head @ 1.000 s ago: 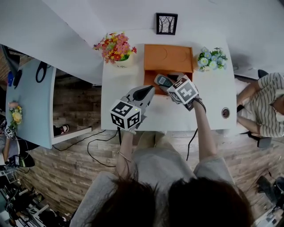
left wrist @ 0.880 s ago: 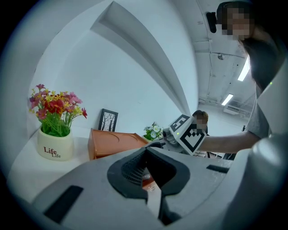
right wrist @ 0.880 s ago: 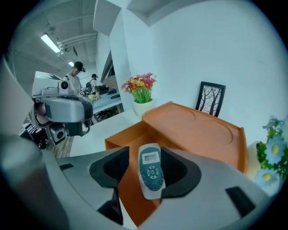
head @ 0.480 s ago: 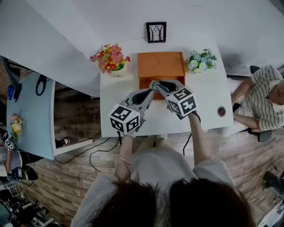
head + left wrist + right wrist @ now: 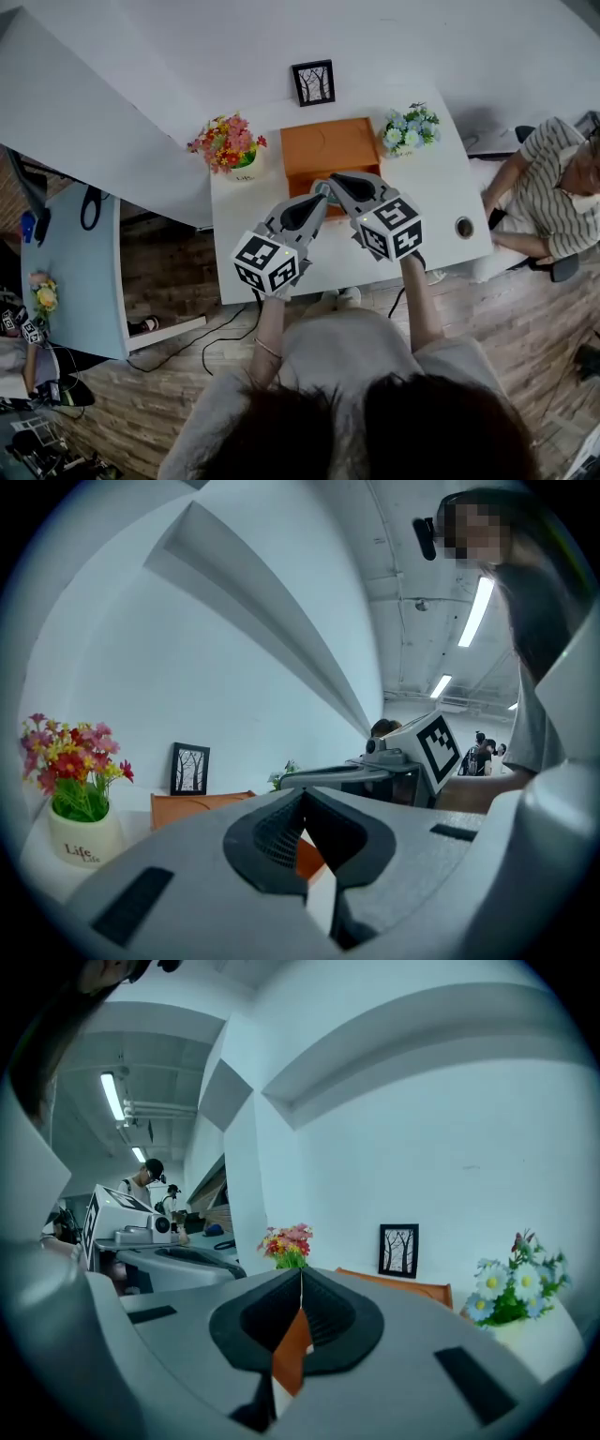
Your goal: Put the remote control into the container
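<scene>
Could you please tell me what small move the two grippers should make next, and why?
Probably draw both back from the orange container: the right gripper and left gripper are shut on nothing, and the remote control seems to lie inside.

1 white table (image 5: 441,202), 5 things on it.
The orange container (image 5: 328,148) sits at the middle of the table's far side. Just behind the container, at the wall, stands 1 framed picture (image 5: 313,82). Just left of the container is a white pot of red and yellow flowers (image 5: 225,145); just right of it, blue and white flowers (image 5: 410,128). Well right of the container, nearer the front edge, is 1 small round disc (image 5: 464,226).
</scene>
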A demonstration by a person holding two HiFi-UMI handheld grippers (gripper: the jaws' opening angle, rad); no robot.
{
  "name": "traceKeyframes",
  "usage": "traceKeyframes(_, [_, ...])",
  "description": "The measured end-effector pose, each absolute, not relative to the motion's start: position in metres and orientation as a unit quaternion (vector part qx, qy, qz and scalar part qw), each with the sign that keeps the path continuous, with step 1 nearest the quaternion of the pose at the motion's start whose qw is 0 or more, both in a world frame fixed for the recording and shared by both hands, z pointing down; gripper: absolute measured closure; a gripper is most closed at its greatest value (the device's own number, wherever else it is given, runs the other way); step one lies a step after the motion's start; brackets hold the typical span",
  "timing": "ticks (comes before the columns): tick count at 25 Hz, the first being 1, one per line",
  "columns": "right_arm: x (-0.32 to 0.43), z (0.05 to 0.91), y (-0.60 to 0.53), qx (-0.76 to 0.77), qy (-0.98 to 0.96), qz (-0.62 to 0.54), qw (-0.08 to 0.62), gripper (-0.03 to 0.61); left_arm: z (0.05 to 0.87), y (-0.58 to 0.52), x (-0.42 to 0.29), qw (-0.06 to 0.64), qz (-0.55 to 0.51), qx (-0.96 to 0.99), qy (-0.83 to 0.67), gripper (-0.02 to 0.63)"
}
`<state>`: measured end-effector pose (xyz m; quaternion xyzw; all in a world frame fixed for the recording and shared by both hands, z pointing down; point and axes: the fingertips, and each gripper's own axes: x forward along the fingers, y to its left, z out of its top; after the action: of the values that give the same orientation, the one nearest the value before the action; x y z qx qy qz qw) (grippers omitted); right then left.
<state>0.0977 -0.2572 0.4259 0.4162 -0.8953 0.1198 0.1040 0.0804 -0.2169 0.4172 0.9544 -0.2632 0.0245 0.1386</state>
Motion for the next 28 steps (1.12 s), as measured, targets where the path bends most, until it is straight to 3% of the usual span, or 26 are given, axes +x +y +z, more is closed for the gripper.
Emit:
traceKeyframes(13, [0.113, 0.338, -0.212, 0.434, -0.9, 0.028, 0.007, 0.579, 0.367, -0.184, 0.084, 0.085, -0.011, 0.966, -0.245, 0.611])
traceKeyframes(28, [0.123, 0.319, -0.189, 0.437, -0.899, -0.015, -0.003, 0.58, 0.341, -0.168, 0.101, 0.047, -0.019, 0.972, -0.231, 0.611])
